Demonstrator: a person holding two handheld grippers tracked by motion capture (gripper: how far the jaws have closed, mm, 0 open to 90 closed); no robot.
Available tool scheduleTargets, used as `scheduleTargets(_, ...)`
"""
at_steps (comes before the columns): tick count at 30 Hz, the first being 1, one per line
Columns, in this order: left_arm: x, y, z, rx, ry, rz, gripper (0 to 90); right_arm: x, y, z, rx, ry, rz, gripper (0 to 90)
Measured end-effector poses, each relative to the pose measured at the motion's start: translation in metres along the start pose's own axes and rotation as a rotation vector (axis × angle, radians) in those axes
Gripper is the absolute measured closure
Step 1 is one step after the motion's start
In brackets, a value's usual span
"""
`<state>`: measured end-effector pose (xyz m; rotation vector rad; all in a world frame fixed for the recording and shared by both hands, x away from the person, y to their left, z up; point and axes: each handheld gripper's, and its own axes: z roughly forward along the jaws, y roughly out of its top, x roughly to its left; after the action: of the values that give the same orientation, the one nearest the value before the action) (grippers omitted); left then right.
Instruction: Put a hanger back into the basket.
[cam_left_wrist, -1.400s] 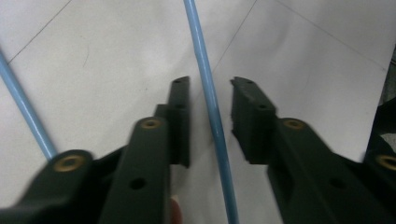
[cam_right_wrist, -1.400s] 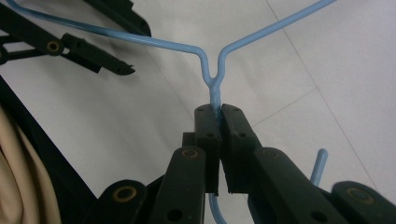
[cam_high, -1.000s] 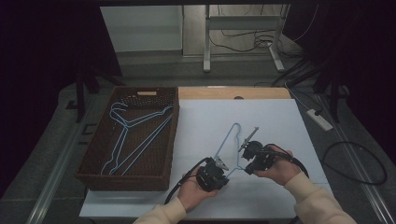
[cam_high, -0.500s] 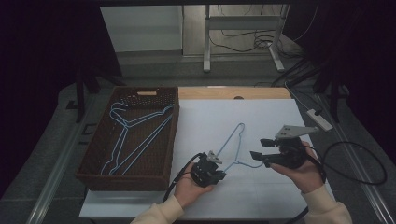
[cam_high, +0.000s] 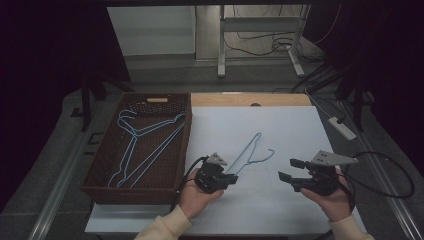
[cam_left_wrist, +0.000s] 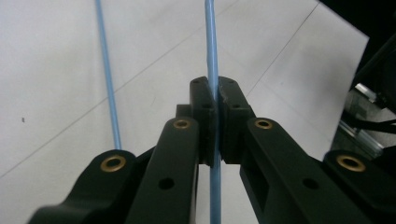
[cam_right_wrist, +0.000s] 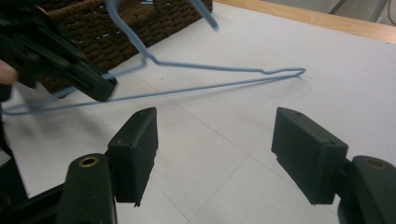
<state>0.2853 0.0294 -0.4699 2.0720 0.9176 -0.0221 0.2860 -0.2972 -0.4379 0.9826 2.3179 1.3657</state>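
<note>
One claw holds the hanger (cam_high: 248, 156).
Left claw (cam_high: 231, 179) pinches wire; right claw (cam_high: 289, 170), just opened, empty: hanger may swing, slip.

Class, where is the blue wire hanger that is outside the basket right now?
In the high view, the blue hanger lies mid-table on the white sheet, right of the wicker basket; the left tool is shut on its near end.

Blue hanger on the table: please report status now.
Left gripper shut on blue hanger. Right gripper just opened, nothing between jaws. Basket left; path clear.
</note>
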Motion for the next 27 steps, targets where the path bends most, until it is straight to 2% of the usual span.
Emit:
scheduleTargets(5, -0.003, 0.006, -0.014, -0.025, -0.015, 0.011, 86.7, -0.002, -0.010, 0.006, -0.002, -0.042, -0.012, 30.3)
scheduleTargets(14, -0.004, 0.022, -0.052, -0.070, -0.010, 0.044, 86.8, -0.004, -0.017, 0.009, -0.010, -0.053, -0.003, 30.4)
scheduleTargets(20, 0.002, 0.030, -0.078, -0.097, -0.014, 0.045, 86.8, -0.005, -0.022, 0.013, 0.006, -0.052, 0.000, 30.3)
scheduleTargets(26, 0.017, 0.037, -0.108, -0.129, -0.005, 0.033, 86.8, -0.004, -0.023, 0.015, 0.013, -0.055, -0.001, 30.2)
scheduleTargets(27, 0.017, 0.037, -0.108, -0.129, -0.005, 0.033, 86.8, -0.004, -0.024, 0.015, 0.014, -0.058, -0.003, 30.2)
